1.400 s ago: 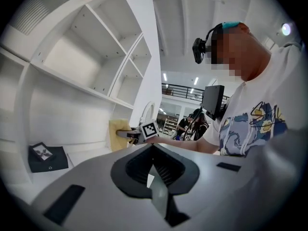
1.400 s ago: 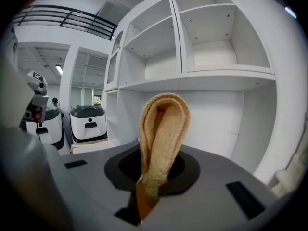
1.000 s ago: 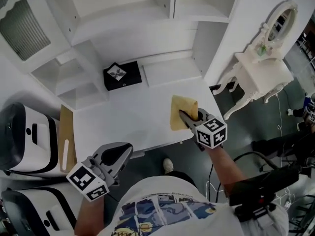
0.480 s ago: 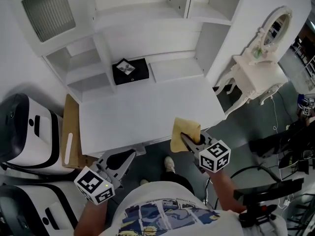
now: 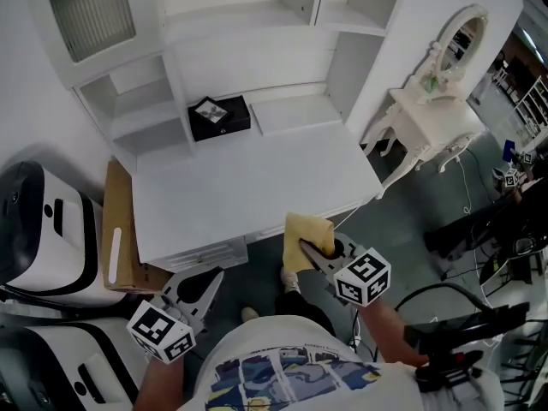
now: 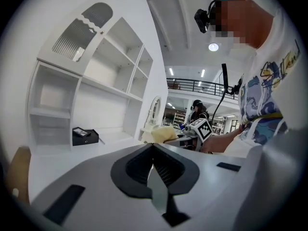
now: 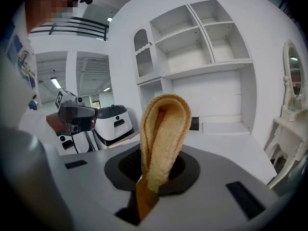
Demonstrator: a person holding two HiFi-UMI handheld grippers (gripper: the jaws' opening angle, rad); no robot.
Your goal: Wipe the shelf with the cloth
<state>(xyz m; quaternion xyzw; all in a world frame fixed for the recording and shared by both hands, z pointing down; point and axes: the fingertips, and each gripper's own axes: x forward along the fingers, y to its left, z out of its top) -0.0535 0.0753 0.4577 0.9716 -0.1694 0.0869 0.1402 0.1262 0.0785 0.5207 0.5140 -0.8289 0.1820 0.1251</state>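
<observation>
Right hand-held gripper (image 5: 312, 256) pinches the cloth (image 7: 163, 129), probably soft and light, looping ahead of its jaws; left hand-held gripper (image 5: 199, 295) closed, empty.

readable text: none | marker cubes on left gripper (image 5: 213, 275) and right gripper (image 5: 300, 246): black-and-white square codes, no letters or digits | black box (image 5: 219, 116) at back of white desk (image 5: 248, 195): lid picture, no legible wording | shirt (image 5: 291, 375) before desk's front edge: print lettering too blurred
</observation>
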